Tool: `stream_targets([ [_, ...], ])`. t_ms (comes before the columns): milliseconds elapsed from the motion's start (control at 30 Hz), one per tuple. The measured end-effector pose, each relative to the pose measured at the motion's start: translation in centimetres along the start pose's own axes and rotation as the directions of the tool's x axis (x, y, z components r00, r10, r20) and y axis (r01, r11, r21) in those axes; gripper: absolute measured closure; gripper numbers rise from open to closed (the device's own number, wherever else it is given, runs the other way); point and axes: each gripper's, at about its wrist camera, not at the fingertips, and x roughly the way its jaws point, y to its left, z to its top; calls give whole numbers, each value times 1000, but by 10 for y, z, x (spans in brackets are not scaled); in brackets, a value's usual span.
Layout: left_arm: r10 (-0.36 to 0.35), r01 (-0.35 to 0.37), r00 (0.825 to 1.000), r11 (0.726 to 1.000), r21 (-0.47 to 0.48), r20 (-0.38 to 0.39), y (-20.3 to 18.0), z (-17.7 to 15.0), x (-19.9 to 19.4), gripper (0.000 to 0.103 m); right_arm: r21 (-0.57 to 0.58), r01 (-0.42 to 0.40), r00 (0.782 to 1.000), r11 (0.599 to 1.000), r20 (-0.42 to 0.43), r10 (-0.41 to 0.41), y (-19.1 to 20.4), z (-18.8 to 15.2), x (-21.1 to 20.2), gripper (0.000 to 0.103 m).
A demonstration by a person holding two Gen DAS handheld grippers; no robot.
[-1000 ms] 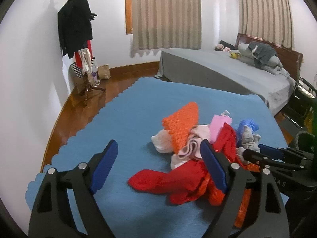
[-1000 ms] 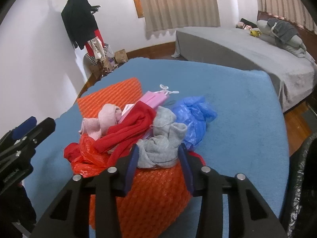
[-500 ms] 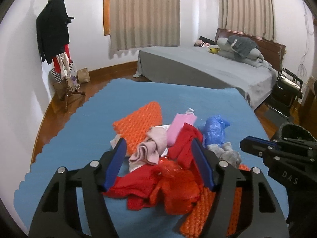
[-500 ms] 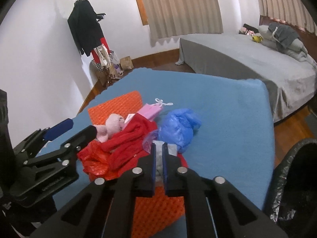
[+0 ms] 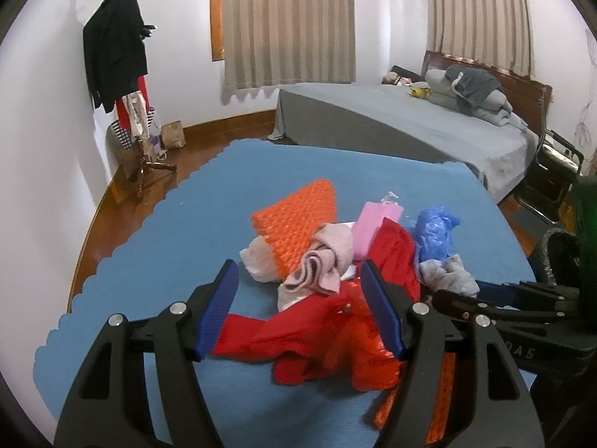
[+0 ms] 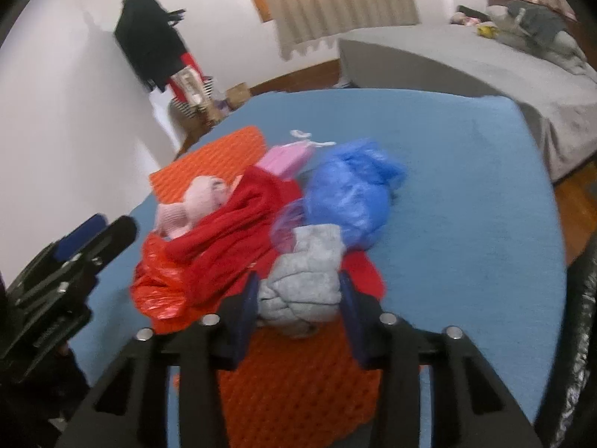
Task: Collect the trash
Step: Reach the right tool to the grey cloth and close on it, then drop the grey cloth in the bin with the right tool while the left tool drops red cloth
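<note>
Grey bed under curtains; coat rack with dark jacket by wall.

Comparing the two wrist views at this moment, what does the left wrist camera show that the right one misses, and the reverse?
Only the left wrist view: a dark chair beside the bed, and a white crumpled piece at the pile's left edge.

Only the right wrist view: the grey cloth sitting between the right gripper as its jaws open, and the black trash bag rim.

Both: blue mat, orange sheet, red cloth, blue bag, coat rack, bed.

Left tongs stand apart over red cloth on blue mat.
</note>
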Motion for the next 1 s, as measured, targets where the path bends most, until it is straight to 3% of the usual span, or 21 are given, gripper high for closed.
stream_targets([
  [233,-71,70,997,997,27,4,-19,2,5,40,25,28,995,999,96,-31,-13,8,-43,63],
  [467,-123,124,992,990,65,-15,-49,5,20,48,69,80,989,994,117,-87,-39,7,-68,63],
  [633,-77,87,994,986,144,-76,-74,0,43,69,92,77,991,993,105,-86,-45,0,-72,63],
  [667,-71,83,994,985,150,-84,-77,-2,46,75,93,76,991,993,104,-85,-45,0,-73,63],
  [700,-67,81,994,984,157,-89,-79,-5,48,89,93,75,991,993,104,-85,-44,-1,-75,63],
  [733,-72,85,993,983,162,-89,-81,-6,50,94,92,76,991,993,104,-86,-44,-1,-76,63],
  [800,-63,74,995,985,158,-71,-83,-7,46,98,93,76,991,993,106,-86,-44,-1,-78,63],
  [1000,-112,108,993,988,111,26,-82,4,13,99,90,76,987,993,136,-88,-43,-1,-92,63],
])
